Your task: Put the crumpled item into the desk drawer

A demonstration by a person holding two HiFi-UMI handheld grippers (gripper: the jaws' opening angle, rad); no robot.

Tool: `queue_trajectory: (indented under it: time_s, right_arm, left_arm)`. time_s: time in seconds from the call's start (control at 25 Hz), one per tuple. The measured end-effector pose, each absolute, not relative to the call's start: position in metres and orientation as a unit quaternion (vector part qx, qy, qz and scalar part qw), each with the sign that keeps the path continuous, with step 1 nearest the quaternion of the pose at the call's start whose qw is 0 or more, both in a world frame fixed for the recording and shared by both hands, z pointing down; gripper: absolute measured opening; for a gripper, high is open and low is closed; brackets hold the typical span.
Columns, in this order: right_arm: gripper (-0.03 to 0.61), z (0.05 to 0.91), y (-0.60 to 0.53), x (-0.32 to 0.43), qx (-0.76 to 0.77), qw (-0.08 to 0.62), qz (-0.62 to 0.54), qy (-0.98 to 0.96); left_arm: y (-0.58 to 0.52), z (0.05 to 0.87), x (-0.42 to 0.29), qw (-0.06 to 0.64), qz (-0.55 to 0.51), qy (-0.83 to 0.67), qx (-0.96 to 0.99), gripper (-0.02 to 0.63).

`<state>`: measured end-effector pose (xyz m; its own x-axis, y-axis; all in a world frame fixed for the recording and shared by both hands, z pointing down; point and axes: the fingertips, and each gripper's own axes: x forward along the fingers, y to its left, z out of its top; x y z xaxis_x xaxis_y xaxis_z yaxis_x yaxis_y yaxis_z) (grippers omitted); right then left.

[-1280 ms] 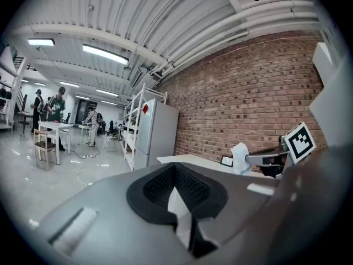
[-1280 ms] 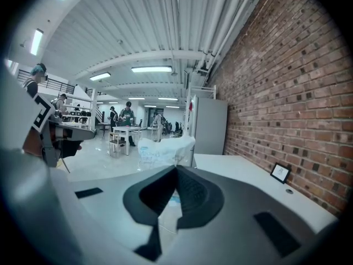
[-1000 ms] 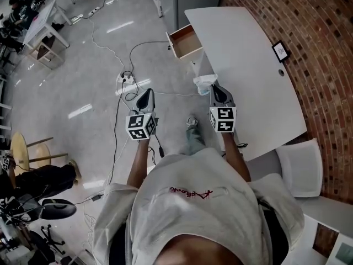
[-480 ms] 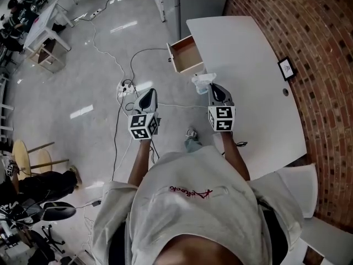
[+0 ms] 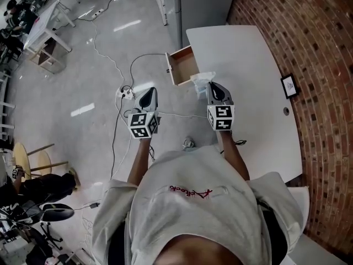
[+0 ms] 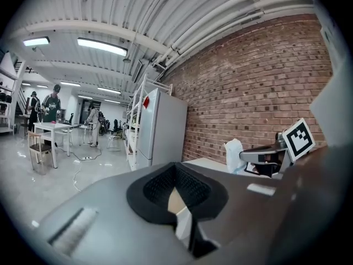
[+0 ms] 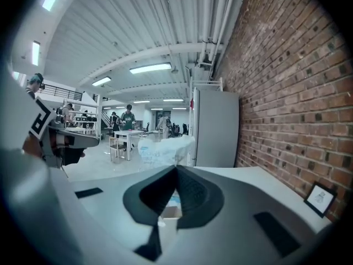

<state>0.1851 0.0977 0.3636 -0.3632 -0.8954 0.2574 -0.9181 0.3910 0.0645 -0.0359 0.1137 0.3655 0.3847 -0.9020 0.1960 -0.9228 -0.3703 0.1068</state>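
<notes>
The crumpled item point(image 5: 202, 80), a wad of thin whitish plastic, sticks out of my right gripper point(image 5: 212, 86), which is shut on it above the near left edge of the white desk point(image 5: 248, 76). In the right gripper view the wad point(image 7: 164, 146) rises just past the closed jaws. The desk drawer point(image 5: 182, 65) stands pulled out, a short way ahead and left of the wad; its wooden inside looks bare. My left gripper point(image 5: 148, 93) hangs over the floor to the left, shut with nothing in it. The left gripper view shows the right gripper point(image 6: 263, 157) carrying the wad point(image 6: 235, 154).
A tall white cabinet point(image 5: 197, 4) stands behind the desk, and a brick wall point(image 5: 314, 48) runs along the right. A small framed picture point(image 5: 289, 85) lies on the desk. Cables and a power strip point(image 5: 126, 91) trail on the floor. People and tables point(image 5: 33, 21) are far left.
The desk and open drawer have slid down and closer in the head view as the person steps forward. The right gripper with the wad is now nearer the drawer. Both grippers stay shut.
</notes>
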Motion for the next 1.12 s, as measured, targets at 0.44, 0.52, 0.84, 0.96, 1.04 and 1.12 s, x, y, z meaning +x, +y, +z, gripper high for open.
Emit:
queue_trajectory:
  time_s: [0.44, 0.52, 0.84, 0.96, 1.04, 1.12]
  right_arm:
    - [0.012, 0.380, 0.043, 0.192, 0.525, 0.134, 0.055, -0.839]
    - [0.012, 0.383, 0.036, 0.191, 0.522, 0.136, 0.058, -0.840]
    - [0.012, 0.397, 0.001, 0.171, 0.516, 0.150, 0.069, -0.841]
    - [0.012, 0.398, -0.021, 0.162, 0.519, 0.153, 0.067, -0.839]
    - [0.012, 0.399, -0.038, 0.156, 0.524, 0.156, 0.067, -0.835]
    - [0.012, 0.400, -0.056, 0.148, 0.530, 0.158, 0.067, -0.830]
  left_arm:
    - [0.072, 0.383, -0.027, 0.109, 0.067, -0.569, 0.812, 0.009]
    - [0.067, 0.385, -0.029, 0.110, 0.068, -0.572, 0.810, 0.009]
    - [0.030, 0.394, -0.047, 0.120, 0.067, -0.572, 0.809, 0.009]
    - [0.005, 0.396, -0.055, 0.124, 0.063, -0.567, 0.812, 0.009]
    - [-0.014, 0.398, -0.060, 0.127, 0.060, -0.562, 0.815, 0.009]
    - [-0.036, 0.398, -0.067, 0.130, 0.056, -0.556, 0.819, 0.009]
